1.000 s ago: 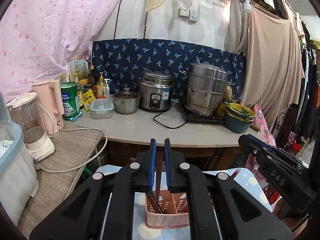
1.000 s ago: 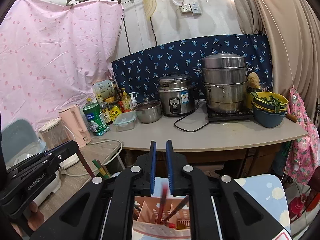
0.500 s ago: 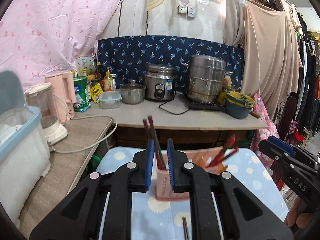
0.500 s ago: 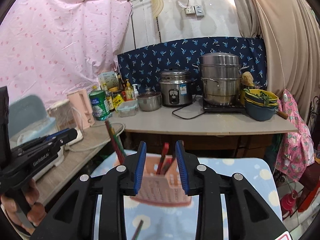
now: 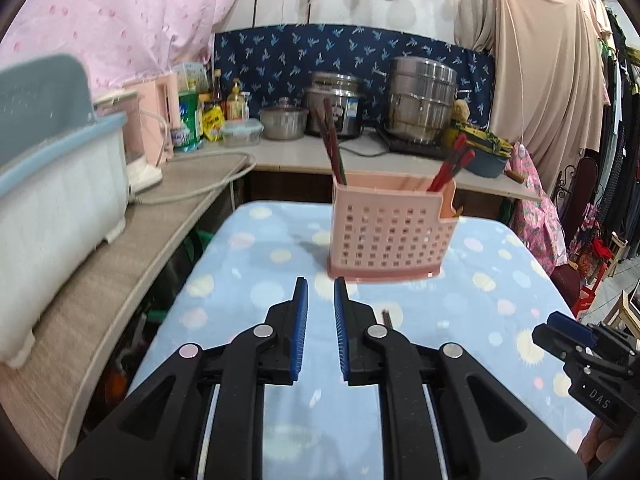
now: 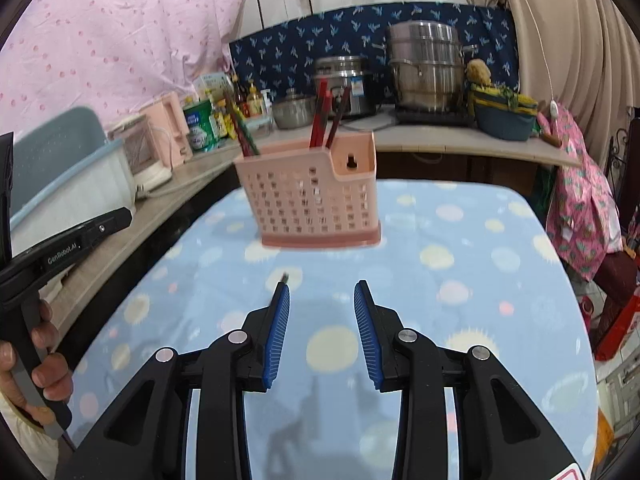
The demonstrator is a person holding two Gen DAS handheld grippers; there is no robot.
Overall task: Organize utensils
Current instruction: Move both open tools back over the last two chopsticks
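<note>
**Inspector:** Across the lower half of the left wrist view, the left gripper [image 5: 320, 292] hangs over the blue spotted cloth [image 5: 248, 272]. State of its fingers?

**Assistant:** A narrow gap stands between the blue pads [image 5: 301, 332], and only cloth shows through it. It has hold of nothing.

**Inspector:** And the task's things in that view?

**Assistant:** The pink utensil holder [image 5: 390, 236] stands upright on the cloth, centre frame, just right of the fingertips and apart from them. Dark chopsticks [image 5: 330, 142] lean from its left end, red chopsticks [image 5: 454, 166] from its right. One dark stick [image 5: 387, 317] lies on the cloth, partly hidden by the right-hand finger. The right gripper [image 5: 560, 330] enters at the lower right edge.

**Inspector:** Right wrist view.

**Assistant:** The right gripper [image 6: 321, 290] fills the bottom of the frame, fingers clearly parted and empty, cloth [image 6: 460, 240] visible between them. The holder [image 6: 312, 200] sits above centre, apart from the tips, with red chopsticks [image 6: 320, 116] near its middle and dark chopsticks [image 6: 242, 132] at its left end. The loose stick's tip [image 6: 284, 278] shows just above the left-hand finger. At the left edge a hand [image 6: 38, 360] grips the left gripper's handle [image 6: 64, 250].

**Inspector:** Background?

**Assistant:** A counter [image 6: 460, 136] with steel pots [image 6: 424, 68] runs along the top.
</note>
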